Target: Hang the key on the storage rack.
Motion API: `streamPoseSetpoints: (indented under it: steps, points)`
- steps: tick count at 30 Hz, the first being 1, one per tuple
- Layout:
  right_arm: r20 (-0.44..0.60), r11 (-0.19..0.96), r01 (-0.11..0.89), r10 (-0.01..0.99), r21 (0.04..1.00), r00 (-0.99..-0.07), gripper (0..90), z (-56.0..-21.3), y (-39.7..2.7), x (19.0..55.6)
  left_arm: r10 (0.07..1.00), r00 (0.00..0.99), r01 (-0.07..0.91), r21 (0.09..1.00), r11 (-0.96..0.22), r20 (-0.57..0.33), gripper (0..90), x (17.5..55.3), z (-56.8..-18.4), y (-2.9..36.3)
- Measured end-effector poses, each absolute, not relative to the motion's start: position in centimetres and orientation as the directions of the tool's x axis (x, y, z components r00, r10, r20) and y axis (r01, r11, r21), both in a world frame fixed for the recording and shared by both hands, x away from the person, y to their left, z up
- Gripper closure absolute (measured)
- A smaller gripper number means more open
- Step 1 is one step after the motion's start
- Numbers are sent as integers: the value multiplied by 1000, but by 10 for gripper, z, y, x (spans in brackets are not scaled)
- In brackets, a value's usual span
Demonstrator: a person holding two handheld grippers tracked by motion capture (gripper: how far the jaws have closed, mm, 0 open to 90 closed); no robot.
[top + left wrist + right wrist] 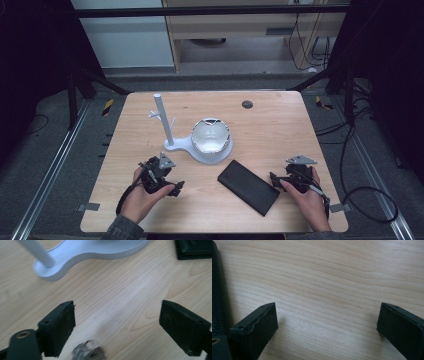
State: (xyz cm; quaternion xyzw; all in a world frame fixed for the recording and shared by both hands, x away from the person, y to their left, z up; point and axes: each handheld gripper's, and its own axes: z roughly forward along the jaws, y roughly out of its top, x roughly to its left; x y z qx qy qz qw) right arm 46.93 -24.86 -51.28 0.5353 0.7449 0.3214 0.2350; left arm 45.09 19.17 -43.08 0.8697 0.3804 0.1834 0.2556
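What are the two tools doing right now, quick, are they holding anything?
Left tool: open, holding nothing, just above the bare wooden table.
Right tool: open, holding nothing, with the black case off to one side of it.

A lab or test room is suggested: a lone wooden table [280,125] is framed by black metal struts [320,77], cables [367,200] are trailed across grey carpet [45,150], and hazard tape [107,106] is stuck to the floor.
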Motion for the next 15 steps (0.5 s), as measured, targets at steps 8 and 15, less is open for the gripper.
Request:
streamPoseSetpoints:
  steps: [8,15]
  points:
    - [-5,226,645,945,730,-326,34,-513,-249,467,765,636,646,473,-598,99,333,450,-432,219]
    - [-4,222,646,947,731,-321,34,-513,-248,467,745,663,658,417,-628,75,496,446,-446,223]
